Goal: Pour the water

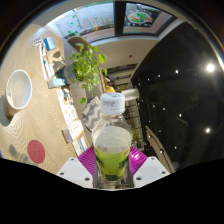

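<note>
A clear plastic bottle (112,140) with a white cap and greenish liquid stands between my fingers, rising up ahead of them. Both magenta pads (87,160) press against its lower body, so my gripper (112,163) is shut on it. The scene appears rotated: a wooden table surface (30,125) runs along the left side. A white bowl (18,90) sits on that surface, far left of the bottle. The bottle's bottom is hidden between the fingers.
A green leafy plant (88,65) stands beyond the bottle. A round red coaster (36,151) lies on the wood near the left finger. Books or small items (52,62) lie by the plant. A dark wall with light spots (185,90) fills the right side.
</note>
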### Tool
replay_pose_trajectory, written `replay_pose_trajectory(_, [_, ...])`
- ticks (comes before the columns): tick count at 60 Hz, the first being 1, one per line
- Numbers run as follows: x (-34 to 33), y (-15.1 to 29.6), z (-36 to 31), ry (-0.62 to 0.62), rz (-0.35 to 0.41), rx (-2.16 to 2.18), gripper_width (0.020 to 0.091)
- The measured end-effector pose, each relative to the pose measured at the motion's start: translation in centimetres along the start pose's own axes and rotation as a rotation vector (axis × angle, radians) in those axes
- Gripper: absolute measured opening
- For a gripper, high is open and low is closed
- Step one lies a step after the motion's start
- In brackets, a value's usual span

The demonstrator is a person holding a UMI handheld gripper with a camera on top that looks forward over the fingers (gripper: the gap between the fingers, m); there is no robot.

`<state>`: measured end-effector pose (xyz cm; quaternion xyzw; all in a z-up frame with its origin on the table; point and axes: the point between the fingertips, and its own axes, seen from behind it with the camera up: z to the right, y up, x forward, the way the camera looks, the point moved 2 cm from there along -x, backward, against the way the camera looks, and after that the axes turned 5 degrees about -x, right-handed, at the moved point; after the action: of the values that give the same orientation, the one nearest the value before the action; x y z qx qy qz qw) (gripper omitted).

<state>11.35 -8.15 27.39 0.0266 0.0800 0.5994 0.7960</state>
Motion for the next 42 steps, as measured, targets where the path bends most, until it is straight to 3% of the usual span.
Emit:
replay_pose_trajectory(17, [-2.3, 7.0, -6.5, 0.003, 0.074, -0.504, 0.0399])
replay_pose_trajectory(29, [-1.9, 7.6, -9.3, 0.051, 0.064, -0.664, 0.04])
replay_pose_trajectory(42, [-2.3, 7.8, -9.1, 0.095, 0.081, -0.554, 0.04])
